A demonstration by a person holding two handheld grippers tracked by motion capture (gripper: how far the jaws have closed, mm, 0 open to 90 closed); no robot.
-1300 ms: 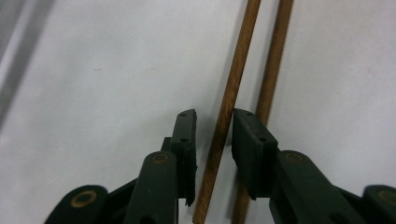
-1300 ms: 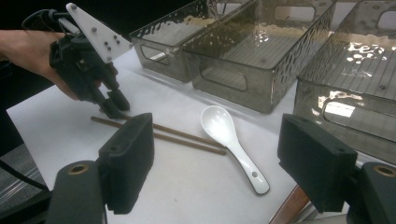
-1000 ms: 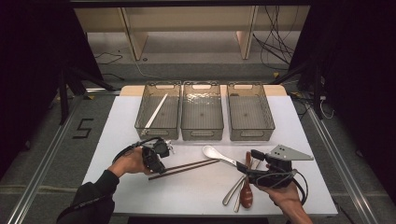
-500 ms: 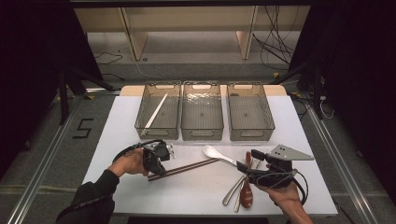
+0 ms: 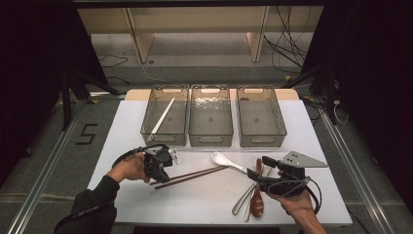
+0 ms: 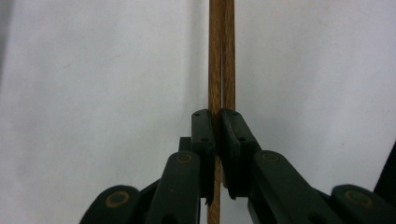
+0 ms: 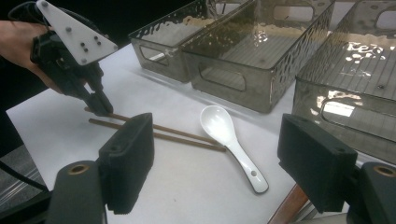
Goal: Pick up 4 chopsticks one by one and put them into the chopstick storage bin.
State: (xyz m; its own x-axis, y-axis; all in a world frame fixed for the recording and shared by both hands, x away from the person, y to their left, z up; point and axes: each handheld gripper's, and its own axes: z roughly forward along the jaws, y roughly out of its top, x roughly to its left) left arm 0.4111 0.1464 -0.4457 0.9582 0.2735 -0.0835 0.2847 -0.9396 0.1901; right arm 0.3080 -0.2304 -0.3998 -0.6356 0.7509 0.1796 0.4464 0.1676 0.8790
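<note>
The chopsticks [image 5: 190, 175], a brown wooden pair, are lying side by side on the white surface [image 5: 122, 126] in front of the three bins, running from the left hand-held gripper [image 5: 163, 170] toward the white spoon [image 5: 229, 161]. In the left hand-held gripper view the jaws are pinching closed around the chopsticks [image 6: 221, 56], with one stick caught between the pads and the second lying tight against it. In the right hand-held gripper view the left hand-held gripper [image 7: 100, 105] is pressing its tips down at the near end of the chopsticks [image 7: 154, 131], whose far tips are reaching almost to the bowl of the white spoon [image 7: 231, 140]. The right hand-held gripper [image 7: 215, 168] is hanging with its jaws spread wide apart and nothing between them; in the high view the right hand-held gripper [image 5: 253, 174] is sitting near the right front of the surface, just above a cluster of cutlery that includes a reddish-brown spoon [image 5: 257, 195] and metal spoons [image 5: 242, 199]. Behind all this, three clear plastic bins are standing in a row: the left bin [image 5: 165, 134] is holding a pale stick [image 5: 162, 116] lying diagonally, while the middle bin [image 5: 210, 134] and right bin [image 5: 261, 134] are sitting just beside it.
</note>
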